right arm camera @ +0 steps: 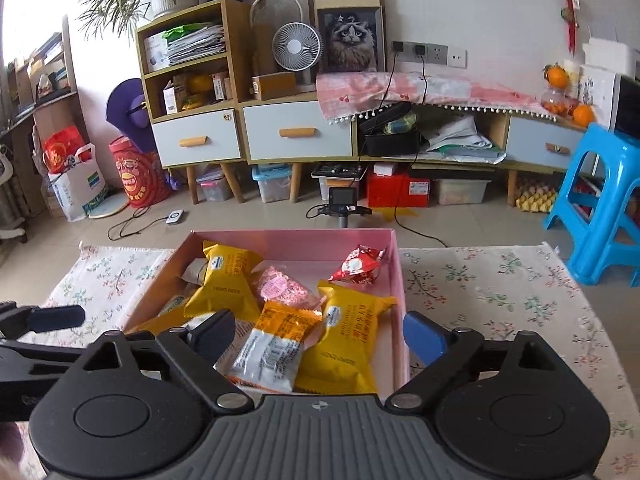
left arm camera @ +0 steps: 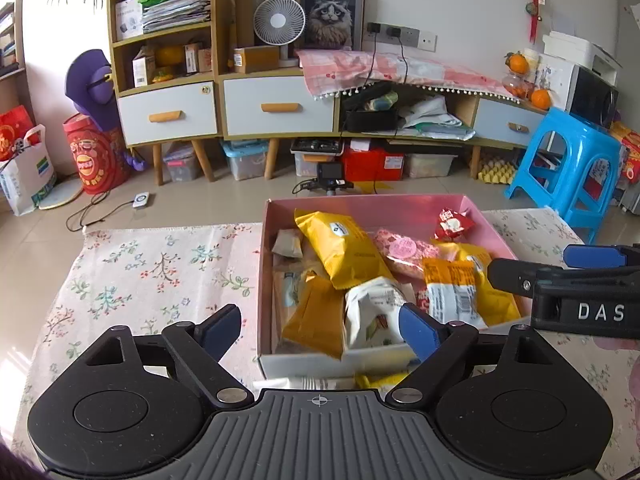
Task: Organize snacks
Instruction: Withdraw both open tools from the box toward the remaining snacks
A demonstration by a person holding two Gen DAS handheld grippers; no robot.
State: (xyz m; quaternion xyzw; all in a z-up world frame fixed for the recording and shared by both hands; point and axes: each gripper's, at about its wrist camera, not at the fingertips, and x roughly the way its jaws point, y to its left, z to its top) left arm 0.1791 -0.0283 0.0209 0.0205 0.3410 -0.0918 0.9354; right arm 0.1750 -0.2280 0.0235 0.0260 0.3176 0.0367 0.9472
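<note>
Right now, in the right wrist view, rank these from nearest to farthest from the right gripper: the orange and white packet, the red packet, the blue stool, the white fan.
1. Orange and white packet, in the box between the open fingers.
2. Red packet, far right corner of the box.
3. Blue stool, on the floor to the right.
4. White fan, on the cabinet by the wall.

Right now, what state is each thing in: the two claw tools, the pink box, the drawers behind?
Left gripper: open, holding nothing.
Right gripper: open, holding nothing.
Pink cardboard box: lidless, holding many snack packets.
Red triangular snack packet: in the box's far corner.
White cabinet drawers: shut.
White desk fan: upright.
</note>
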